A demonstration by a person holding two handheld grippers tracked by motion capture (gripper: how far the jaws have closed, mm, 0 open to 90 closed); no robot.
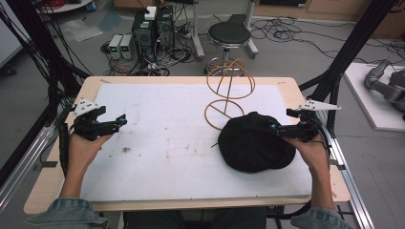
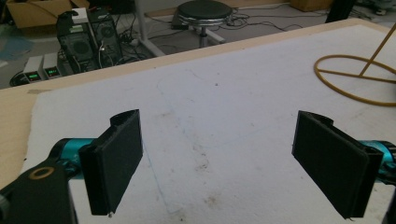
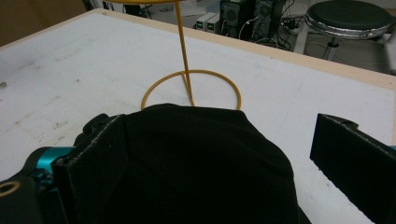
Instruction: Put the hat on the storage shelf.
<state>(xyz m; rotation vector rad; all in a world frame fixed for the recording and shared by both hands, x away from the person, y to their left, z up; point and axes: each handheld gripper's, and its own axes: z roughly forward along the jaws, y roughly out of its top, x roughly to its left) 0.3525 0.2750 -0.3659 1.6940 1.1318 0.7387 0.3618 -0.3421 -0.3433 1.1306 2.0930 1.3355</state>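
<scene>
A black hat [image 1: 255,143] lies flat on the white mat [image 1: 176,143], right of the middle. Behind it stands a yellow wire hat stand [image 1: 229,86], a ring base with an upright and a hoop on top. My right gripper [image 1: 275,128] reaches over the hat's right side; in the right gripper view it [image 3: 219,125] is open, the hat [image 3: 201,158] lies between the jaws, and the stand [image 3: 186,56] rises just beyond. My left gripper [image 1: 119,120] hovers at the mat's left edge, open [image 2: 218,119] and holding nothing, with the stand's base [image 2: 350,75] far off.
The mat covers a wooden table [image 1: 191,79] framed by black poles [image 1: 348,47] on both sides. Beyond the far edge stand a round stool [image 1: 229,34] and computer boxes [image 1: 153,28] among cables. A grey robot arm [image 1: 387,81] lies on a side table at right.
</scene>
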